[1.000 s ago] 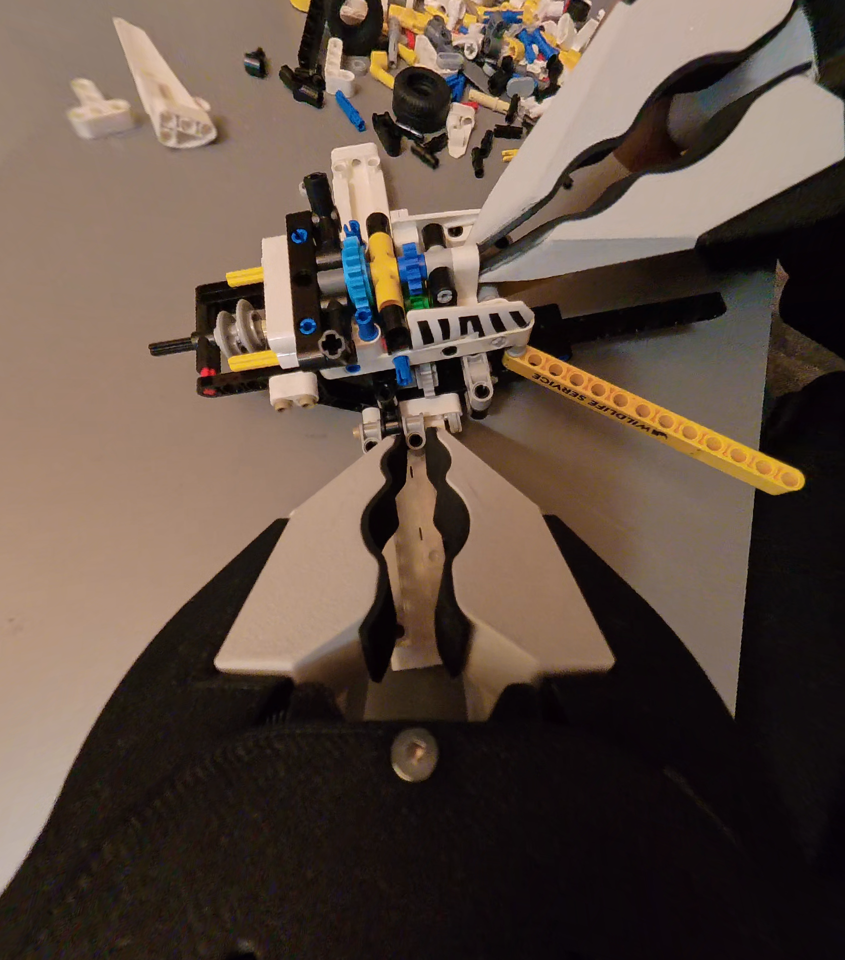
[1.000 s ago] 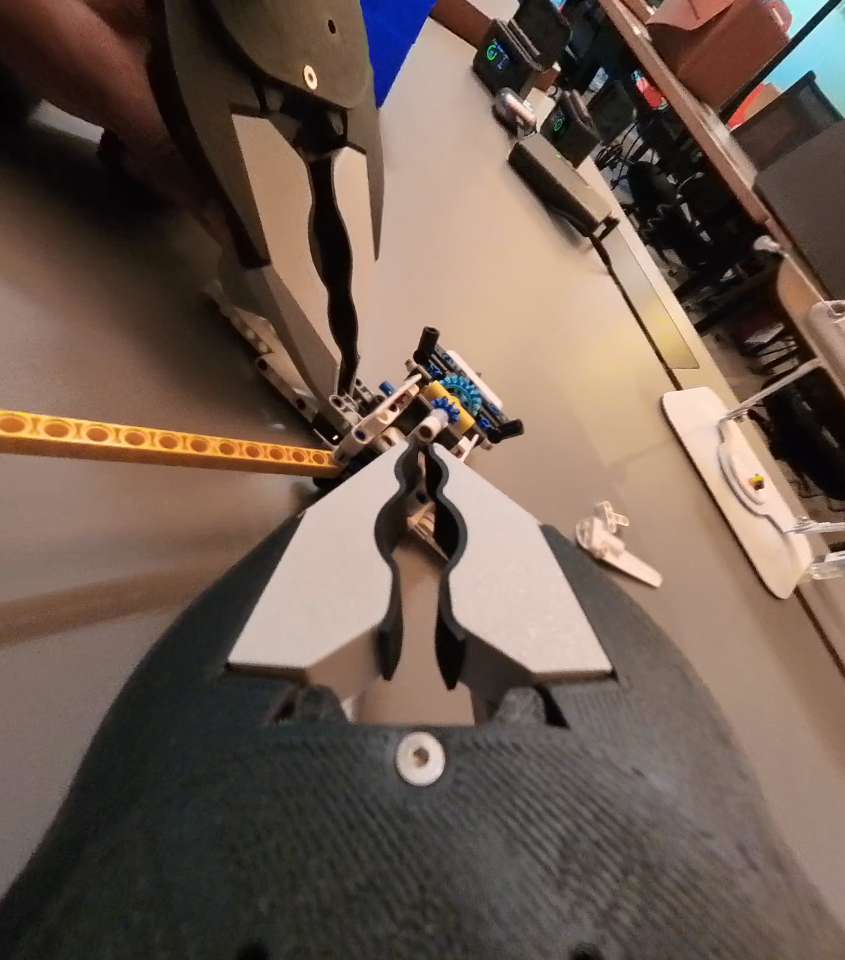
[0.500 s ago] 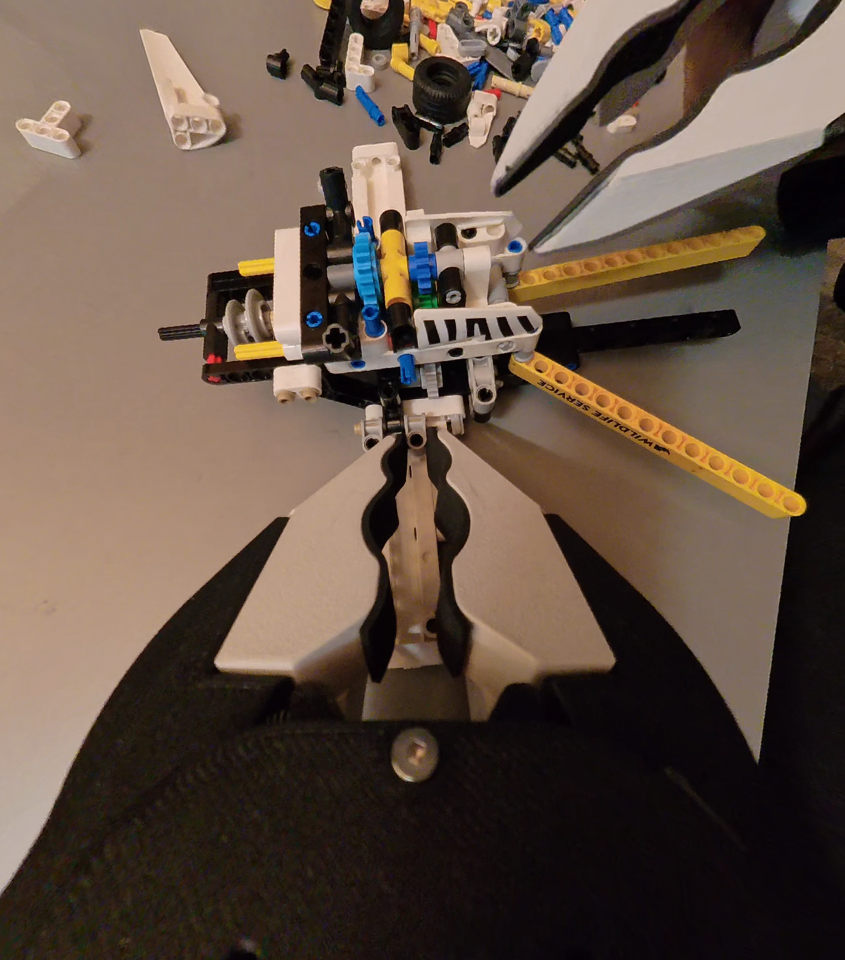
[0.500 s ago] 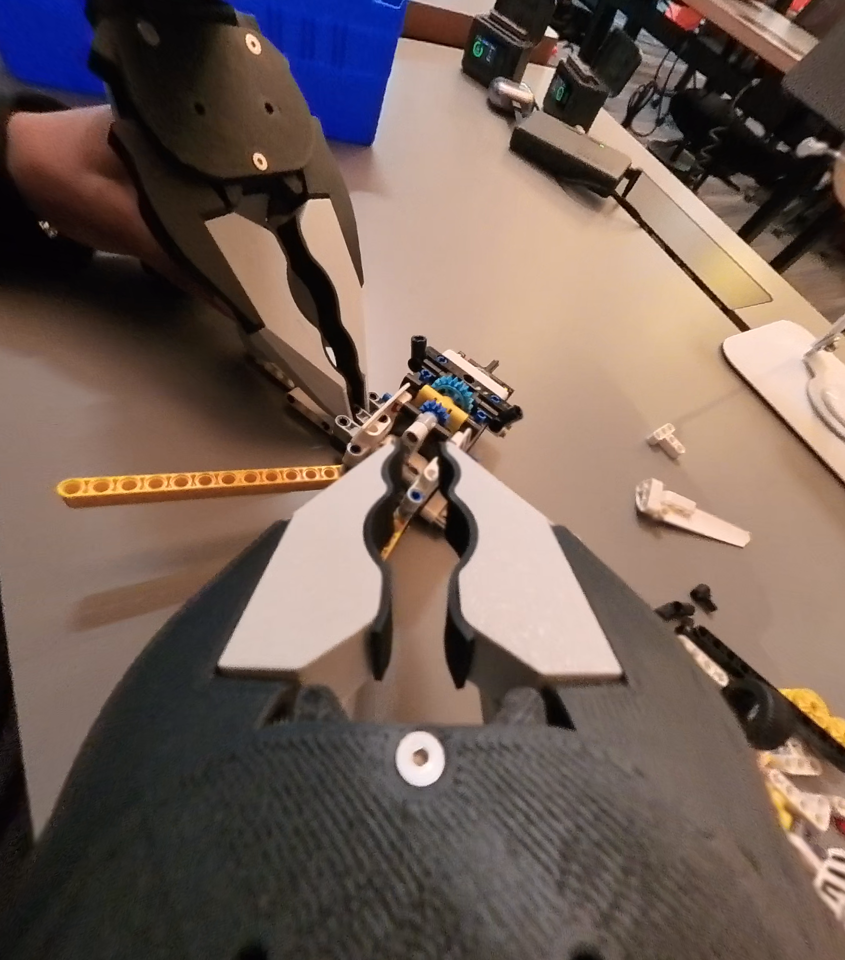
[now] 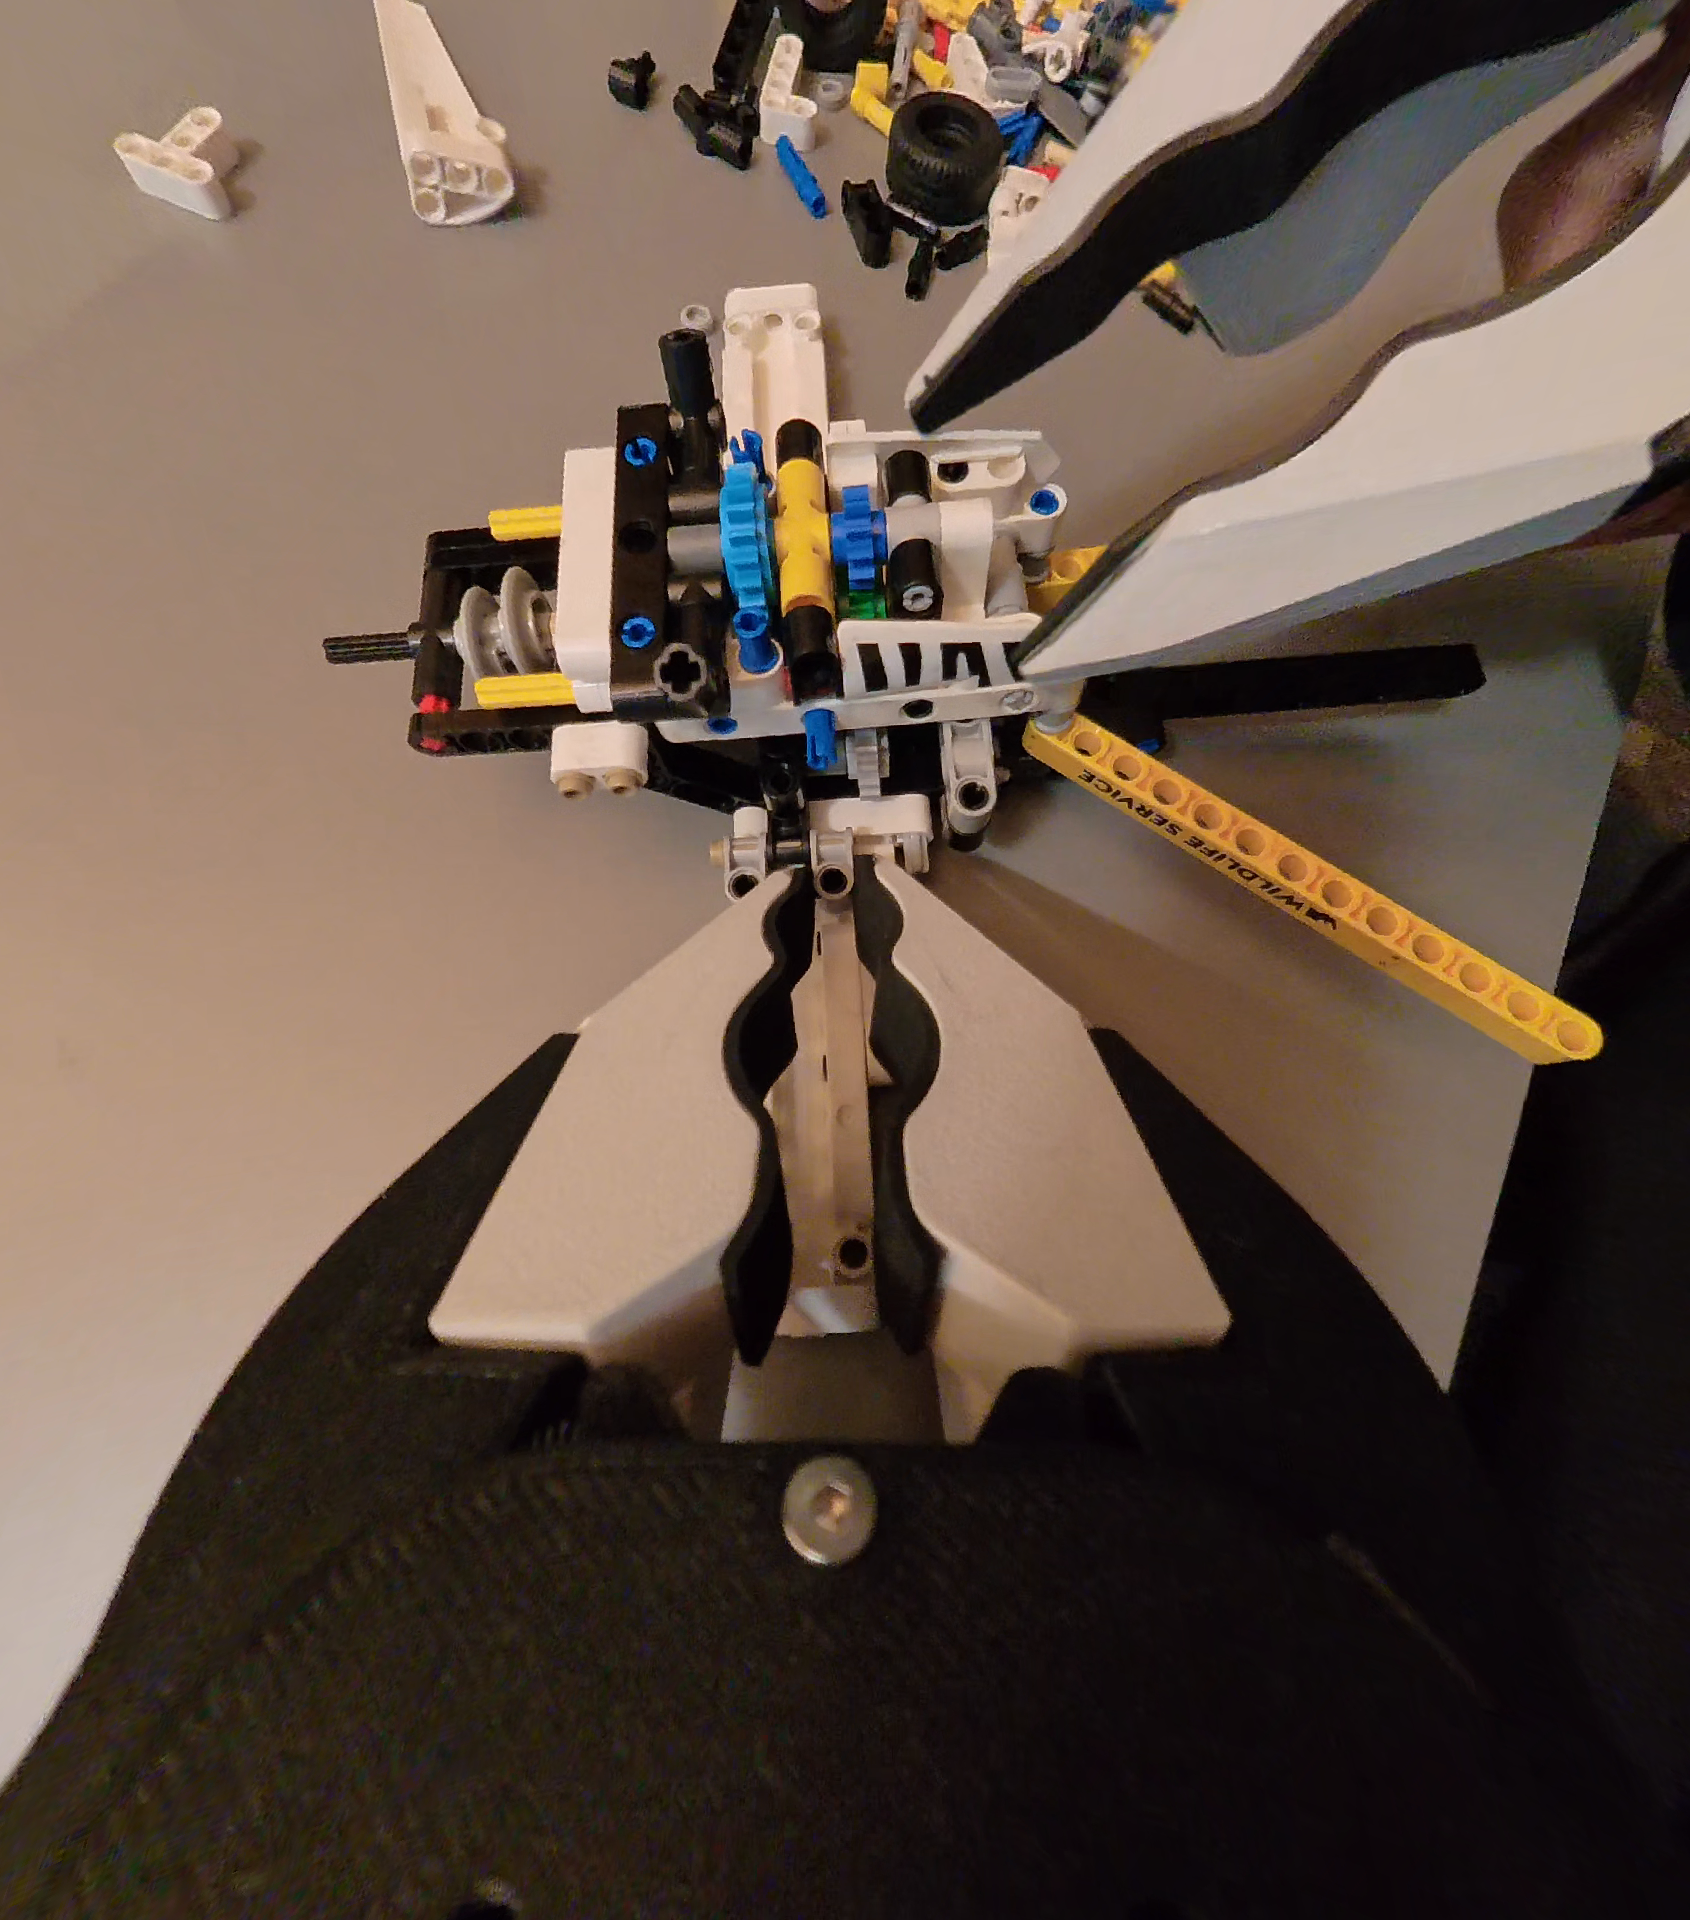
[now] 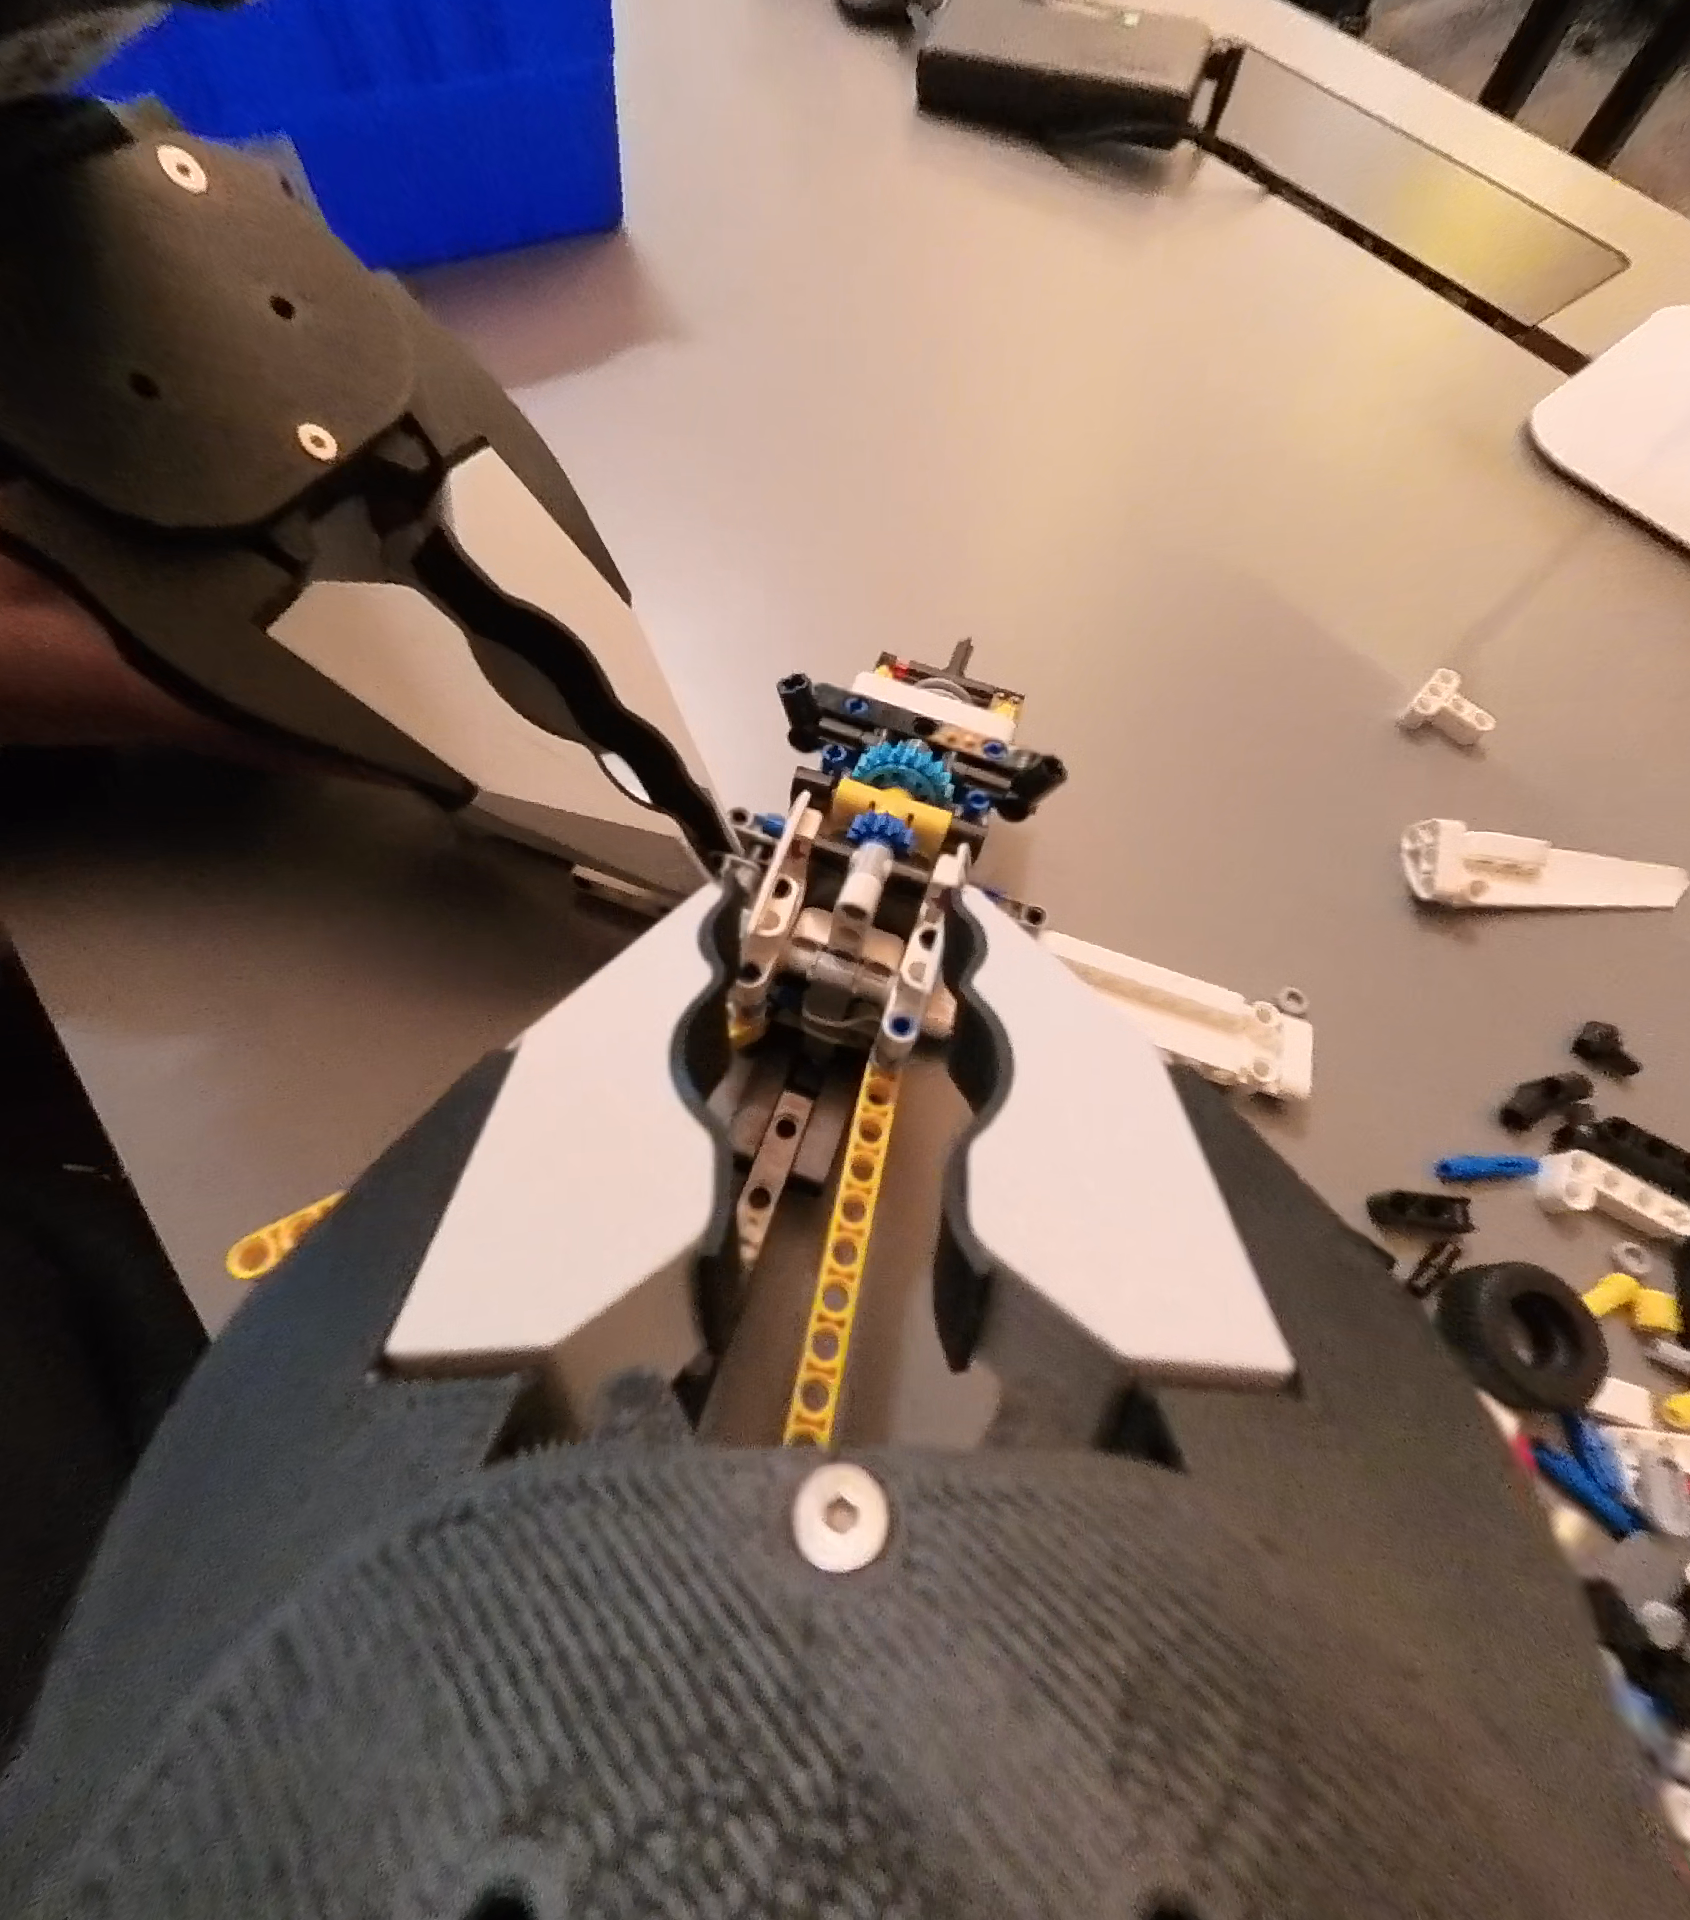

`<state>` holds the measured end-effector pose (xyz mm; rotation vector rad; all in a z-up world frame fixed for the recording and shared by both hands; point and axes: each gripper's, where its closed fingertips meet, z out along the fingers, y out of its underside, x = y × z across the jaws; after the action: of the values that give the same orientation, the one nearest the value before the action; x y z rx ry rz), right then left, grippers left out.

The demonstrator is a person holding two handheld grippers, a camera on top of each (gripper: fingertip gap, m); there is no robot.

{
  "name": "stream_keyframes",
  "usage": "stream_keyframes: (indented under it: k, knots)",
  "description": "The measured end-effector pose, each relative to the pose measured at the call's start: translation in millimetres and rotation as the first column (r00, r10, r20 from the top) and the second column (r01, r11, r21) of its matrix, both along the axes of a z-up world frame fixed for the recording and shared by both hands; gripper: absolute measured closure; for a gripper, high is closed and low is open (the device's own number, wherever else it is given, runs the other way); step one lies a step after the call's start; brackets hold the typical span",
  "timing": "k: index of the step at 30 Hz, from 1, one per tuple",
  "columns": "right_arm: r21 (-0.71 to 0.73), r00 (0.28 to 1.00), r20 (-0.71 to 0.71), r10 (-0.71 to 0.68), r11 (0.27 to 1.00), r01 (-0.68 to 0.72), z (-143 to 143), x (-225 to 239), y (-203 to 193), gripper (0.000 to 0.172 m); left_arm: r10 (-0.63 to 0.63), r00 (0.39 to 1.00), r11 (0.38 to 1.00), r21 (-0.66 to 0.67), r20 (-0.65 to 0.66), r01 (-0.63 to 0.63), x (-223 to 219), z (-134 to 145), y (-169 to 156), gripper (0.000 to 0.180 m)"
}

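Left tongs [image 5: 833, 883] clamped narrow on white beam [image 5: 836, 1049] of brick assembly [image 5: 779, 592]; right tongs [image 6: 846, 914] wide, straddling its rear. Risk: uneven closing twists joints apart.

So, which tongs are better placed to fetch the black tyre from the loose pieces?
Right, probably. The left tongs are shut on a white beam of the toy model, so they are busy. The right tongs stand open around the model's end, and the tyre lies on their side.

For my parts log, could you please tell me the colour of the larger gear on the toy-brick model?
Light blue gear; left wrist view shows it best.
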<state>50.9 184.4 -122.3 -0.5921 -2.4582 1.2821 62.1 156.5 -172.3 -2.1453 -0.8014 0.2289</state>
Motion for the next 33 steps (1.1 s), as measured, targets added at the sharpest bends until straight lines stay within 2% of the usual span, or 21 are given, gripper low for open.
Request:
stream_keyframes:
  k: [2, 5, 7, 10, 13, 17, 22, 26, 33]
  knots:
    - [0.069, 1.000, -0.008, 0.014, 0.998, -0.013, -2.1, -0.8, -1.7, 0.131, 0.006, 1.000, 1.000, -0.007, -0.004, -0.006, 0.9, -0.1, -0.9, 0.174]
    - [0.157, 1.000, 0.001, -0.007, 0.988, 0.006, -6.6, -6.9, -0.2, 0.112, 0.038, 0.999, 0.999, 0.012, 0.010, -0.038, 1.5, 0.2, -1.4, 0.174]
    - [0.177, 0.997, 0.068, -0.026, 0.984, 0.013, -11.5, -7.5, 1.0, 0.104, 0.075, 0.996, 0.996, 0.044, 0.043, -0.077, 1.8, 0.7, -0.7, 0.174]
    - [0.171, 0.982, 0.186, -0.037, 0.985, 0.005, -18.5, -2.3, -2.2, 0.107, 0.100, 0.994, 0.994, 0.039, 0.038, -0.102, 3.1, 0.7, 0.4, 0.174]
    - [0.202, 0.982, 0.181, -0.050, 0.979, 0.012, -23.0, -2.3, -3.6, 0.126, 0.095, 0.995, 0.995, 0.024, 0.019, -0.096, 5.2, 0.5, 1.6, 0.174]
    - [0.216, 0.981, 0.184, -0.055, 0.976, 0.014, -23.3, -2.9, -4.1, 0.129, 0.083, 0.996, 0.996, 0.038, 0.032, -0.084, 7.6, 0.8, 1.5, 0.174]
    - [0.231, 0.985, 0.157, -0.073, 0.972, 0.035, -22.9, -5.9, -7.5, 0.131, 0.122, 0.992, 0.992, -0.021, -0.029, -0.123, 7.5, -0.4, 0.1, 0.174]
    - [0.199, 0.986, 0.145, -0.085, 0.978, 0.055, -21.9, -7.4, -8.5, 0.131, 0.138, 0.990, 0.989, 0.043, 0.039, -0.140, 7.5, 0.7, -0.1, 0.174]
    - [0.149, 0.984, 0.142, -0.105, 0.985, 0.084, -20.6, -10.1, -9.9, 0.131, 0.145, 0.989, 0.989, 0.007, 0.006, -0.145, 7.5, -0.3, -0.2, 0.174]
